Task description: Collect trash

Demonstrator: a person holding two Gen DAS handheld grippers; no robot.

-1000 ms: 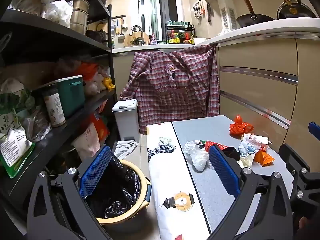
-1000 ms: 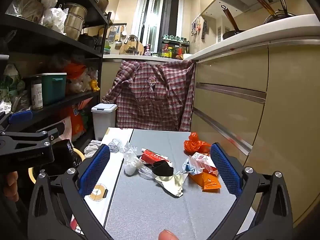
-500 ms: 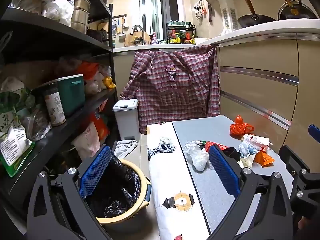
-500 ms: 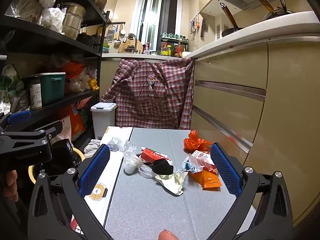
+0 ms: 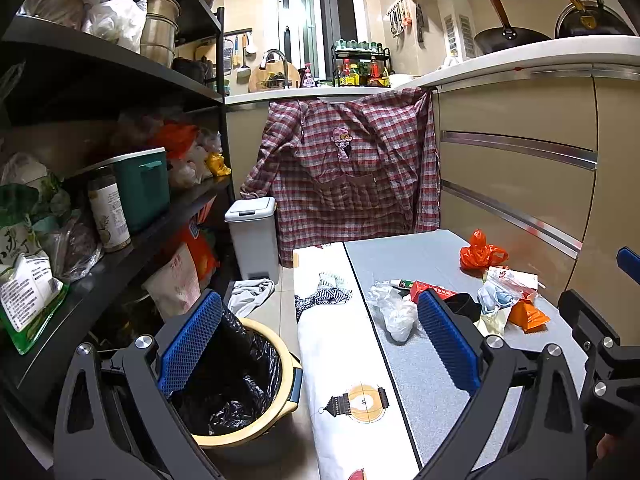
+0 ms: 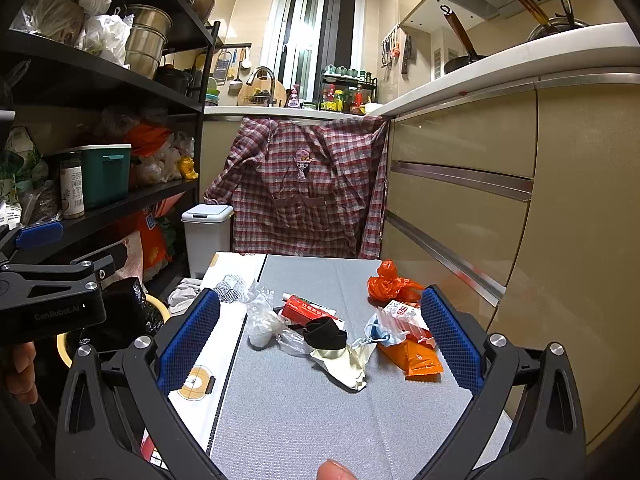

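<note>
Trash lies on a grey mat [image 6: 304, 412]: a clear plastic bag [image 6: 262, 320], a red box [image 6: 308, 310], a black band [image 6: 324, 334], a cream wrapper [image 6: 346, 364], an orange packet [image 6: 416, 358] and an orange bag [image 6: 390, 282]. The same pile shows in the left wrist view, with the clear bag [image 5: 394, 312] and orange bag [image 5: 480, 252]. A bin with a black liner [image 5: 236, 380] stands on the floor left of the mat. My left gripper [image 5: 318, 344] is open and empty above the bin's edge. My right gripper [image 6: 316, 344] is open and empty, short of the pile.
A black shelf rack [image 5: 100, 240] full of goods runs along the left. Beige cabinet drawers [image 6: 460, 208] line the right. A plaid shirt [image 6: 304, 184] hangs at the back beside a small white bin [image 6: 206, 236]. A white patterned cloth [image 5: 340, 360] lies beside the mat.
The right gripper has crept slightly forward toward the pile. The left gripper has barely moved. Both stay open.
</note>
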